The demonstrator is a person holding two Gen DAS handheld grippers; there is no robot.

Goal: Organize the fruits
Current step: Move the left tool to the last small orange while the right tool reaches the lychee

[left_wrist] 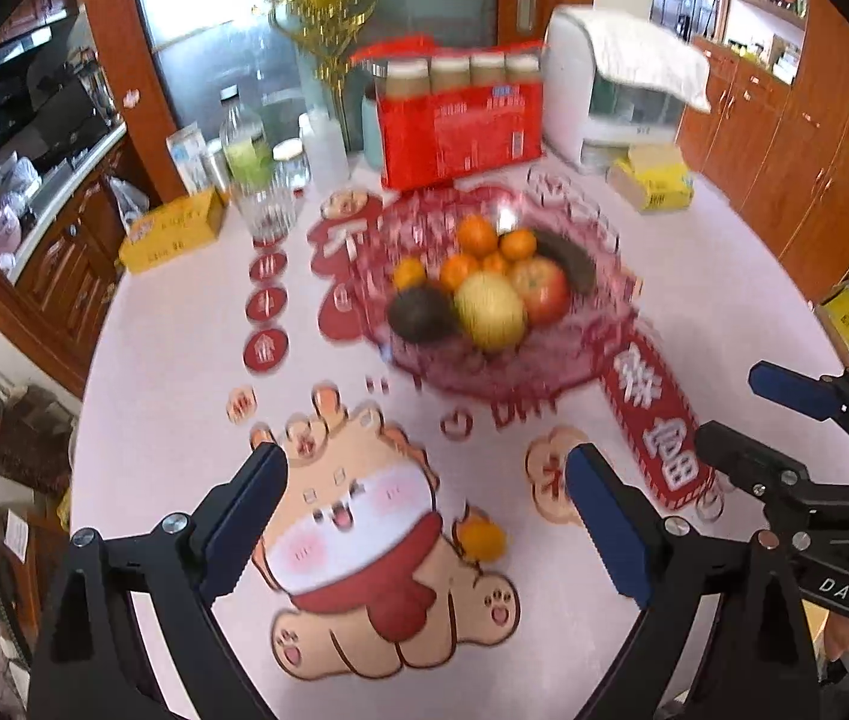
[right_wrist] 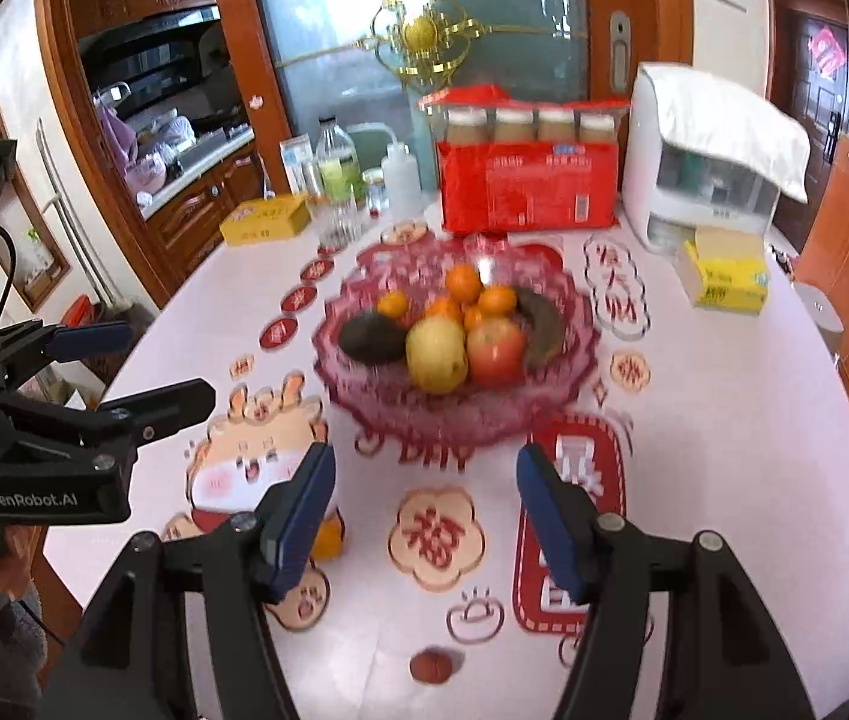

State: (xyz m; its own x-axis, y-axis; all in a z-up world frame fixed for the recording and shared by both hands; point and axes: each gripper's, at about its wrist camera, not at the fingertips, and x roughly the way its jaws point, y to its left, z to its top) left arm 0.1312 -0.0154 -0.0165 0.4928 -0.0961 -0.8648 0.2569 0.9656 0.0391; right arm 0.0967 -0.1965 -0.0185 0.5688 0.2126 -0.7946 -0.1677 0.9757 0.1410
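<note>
A pink glass fruit bowl (left_wrist: 544, 375) (right_wrist: 376, 402) stands mid-table. It holds several tangerines (left_wrist: 477, 234), a red apple (left_wrist: 541, 291), a yellow fruit (left_wrist: 490, 312), a dark avocado (left_wrist: 421, 315) and a long dark fruit (left_wrist: 574, 258). One loose tangerine (left_wrist: 483, 540) (right_wrist: 331, 537) lies on the table's cartoon sticker, partly behind a finger in the right wrist view. A small reddish-brown fruit (right_wrist: 431, 666) lies near the table's front. My left gripper (left_wrist: 424, 516) (right_wrist: 142, 369) is open and holds nothing. My right gripper (right_wrist: 424, 516) (left_wrist: 754, 420) also stands open, with nothing between its pads.
Along the back stand a red carton of bottles (left_wrist: 460, 132), a white appliance under a towel (left_wrist: 610, 96), two yellow boxes (left_wrist: 175, 231) (left_wrist: 655, 183), a ribbed glass (left_wrist: 271, 210) and bottles. Wooden cabinets (left_wrist: 796, 138) flank the round table.
</note>
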